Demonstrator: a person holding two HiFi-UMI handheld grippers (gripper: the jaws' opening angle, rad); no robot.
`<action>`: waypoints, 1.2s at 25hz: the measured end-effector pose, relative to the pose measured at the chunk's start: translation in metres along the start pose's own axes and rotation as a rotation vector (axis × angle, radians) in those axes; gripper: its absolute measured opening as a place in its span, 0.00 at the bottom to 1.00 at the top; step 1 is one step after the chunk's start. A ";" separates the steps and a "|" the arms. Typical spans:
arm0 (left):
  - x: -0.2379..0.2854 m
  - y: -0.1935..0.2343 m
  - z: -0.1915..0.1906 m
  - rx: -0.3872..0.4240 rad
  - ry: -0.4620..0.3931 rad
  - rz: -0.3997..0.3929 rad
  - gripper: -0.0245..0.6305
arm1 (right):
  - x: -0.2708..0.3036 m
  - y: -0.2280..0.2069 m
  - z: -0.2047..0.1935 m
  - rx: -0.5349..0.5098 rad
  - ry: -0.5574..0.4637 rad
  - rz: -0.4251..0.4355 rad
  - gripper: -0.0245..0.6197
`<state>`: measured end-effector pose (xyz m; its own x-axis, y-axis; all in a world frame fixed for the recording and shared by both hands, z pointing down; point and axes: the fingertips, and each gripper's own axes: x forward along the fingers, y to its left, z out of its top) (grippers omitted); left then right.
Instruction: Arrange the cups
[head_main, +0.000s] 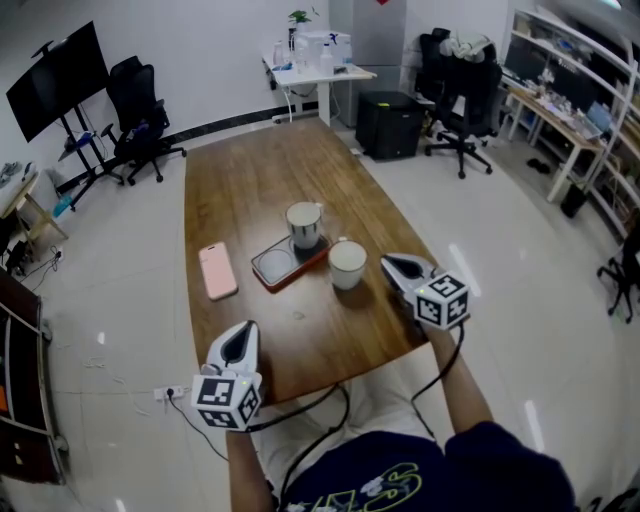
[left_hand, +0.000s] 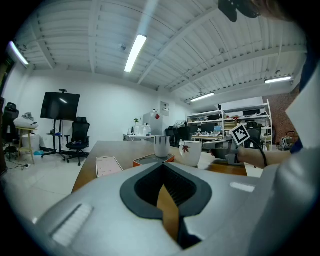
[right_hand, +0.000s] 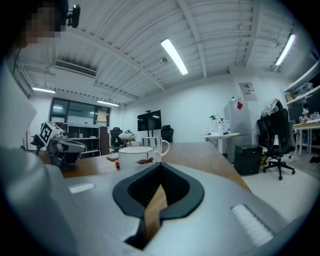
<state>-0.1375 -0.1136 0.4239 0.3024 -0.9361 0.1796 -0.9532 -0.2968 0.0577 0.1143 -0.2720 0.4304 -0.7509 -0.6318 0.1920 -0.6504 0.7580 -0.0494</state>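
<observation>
My left hand-held gripper (head_main: 248, 328) and right hand-held gripper (head_main: 388, 264) are both clenched and empty at the near end of the table (head_main: 240, 190). The white cup (head_main: 347, 264) stands just left of the right one, and the grey cup (head_main: 303, 225) sits on the orange tray (head_main: 272, 270).

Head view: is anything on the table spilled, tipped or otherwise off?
Nothing stands out. The mug stands upright on the orange-edged pad. The white cup stands upright beside it on the table, and the pink phone lies flat to their left. No spill shows.
</observation>
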 end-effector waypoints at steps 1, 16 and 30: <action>0.000 0.000 0.001 0.000 -0.001 0.001 0.04 | 0.000 0.000 0.000 -0.002 -0.001 0.000 0.03; 0.003 -0.007 0.003 0.008 -0.002 -0.030 0.04 | -0.001 0.000 0.002 0.004 0.005 0.000 0.03; 0.004 -0.006 0.002 0.006 -0.003 -0.021 0.04 | -0.002 0.007 0.001 0.001 0.008 0.022 0.03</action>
<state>-0.1305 -0.1156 0.4225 0.3225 -0.9301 0.1758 -0.9465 -0.3177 0.0558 0.1114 -0.2659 0.4286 -0.7639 -0.6140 0.1985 -0.6342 0.7712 -0.0547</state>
